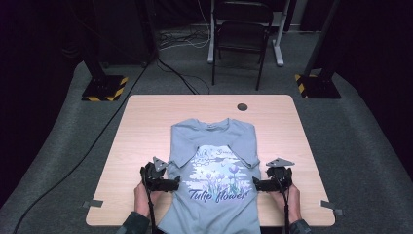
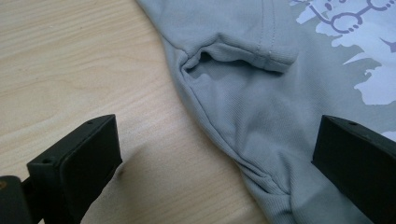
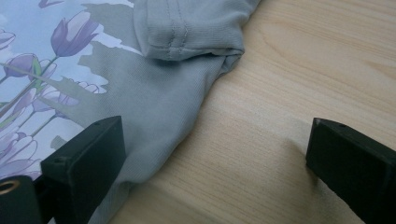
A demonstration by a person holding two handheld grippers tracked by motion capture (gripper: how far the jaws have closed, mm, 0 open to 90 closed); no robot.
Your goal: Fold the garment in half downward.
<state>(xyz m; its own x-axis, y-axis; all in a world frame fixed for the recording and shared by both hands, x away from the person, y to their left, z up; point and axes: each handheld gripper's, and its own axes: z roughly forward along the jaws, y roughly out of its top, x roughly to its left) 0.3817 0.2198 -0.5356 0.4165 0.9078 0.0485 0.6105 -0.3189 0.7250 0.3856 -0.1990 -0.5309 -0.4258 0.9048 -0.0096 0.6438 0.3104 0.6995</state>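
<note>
Tongs flank a grey shirt (image 1: 214, 170) lying mid-counter (image 1: 146, 126), sleeves folded inward, hem over the near edge; left tongs (image 1: 168, 184) and right tongs (image 1: 260, 184) sit at its side seams, likely for a fold. Chair (image 1: 242, 29) and cables stand on grey carpet beyond.

Left gripper view: jaws apart, straddling the shirt's edge.

Right gripper view: jaws apart likewise, empty.

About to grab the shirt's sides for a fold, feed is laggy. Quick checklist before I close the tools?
1. Left tool open: ok.
2. Right tool open: ok.
3. Shirt edge between left jaws: ok.
4. Shirt edge between right jaws: ok.
5. Sleeves folded in over the front: ok.
6. Hem on the table: not ok, it hangs over the near edge.
</note>
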